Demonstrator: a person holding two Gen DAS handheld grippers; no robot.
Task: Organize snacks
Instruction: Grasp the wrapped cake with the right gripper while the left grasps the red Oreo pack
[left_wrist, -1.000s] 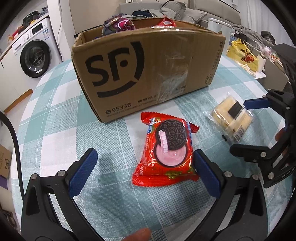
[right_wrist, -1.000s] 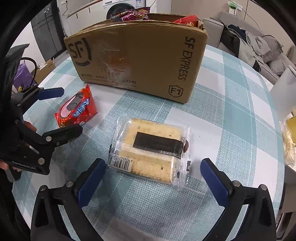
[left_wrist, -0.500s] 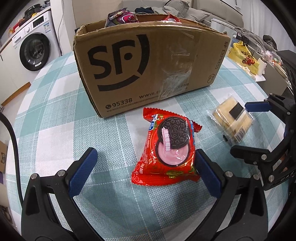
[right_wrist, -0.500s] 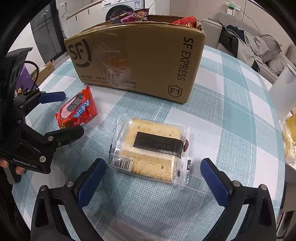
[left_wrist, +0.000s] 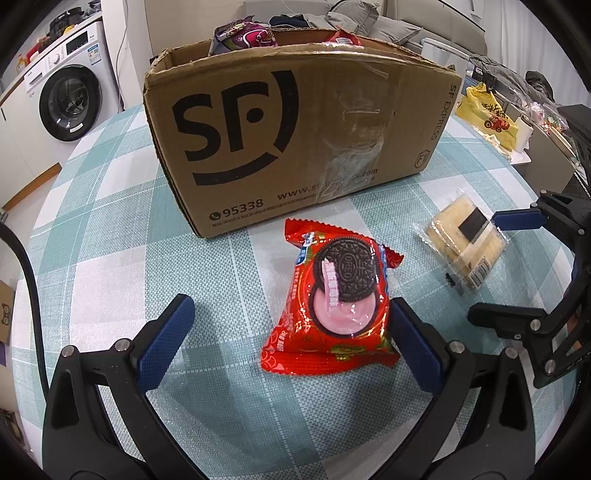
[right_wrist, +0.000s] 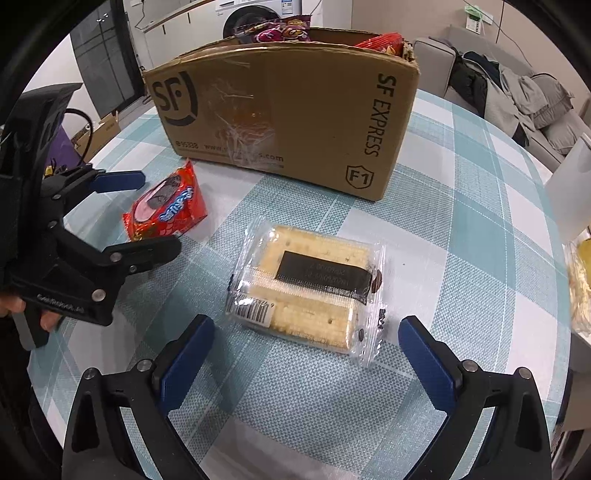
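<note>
Checked tablecloth (left_wrist: 110, 240) bears a cardboard box (left_wrist: 295, 140), contents mostly hidden; both grippers' fingers (left_wrist: 166, 339) (right_wrist: 424, 358) spread, holding nothing

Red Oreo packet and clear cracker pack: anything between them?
Nothing: only bare checked tablecloth separates the red Oreo packet from the clear cracker pack, in both wrist views.

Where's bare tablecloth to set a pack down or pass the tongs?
Free: left of the Oreo pack down to the table edge, and right of the cracker pack beside the SF box. Crowded: the strip between both packs, where both open tongs sit.
</note>
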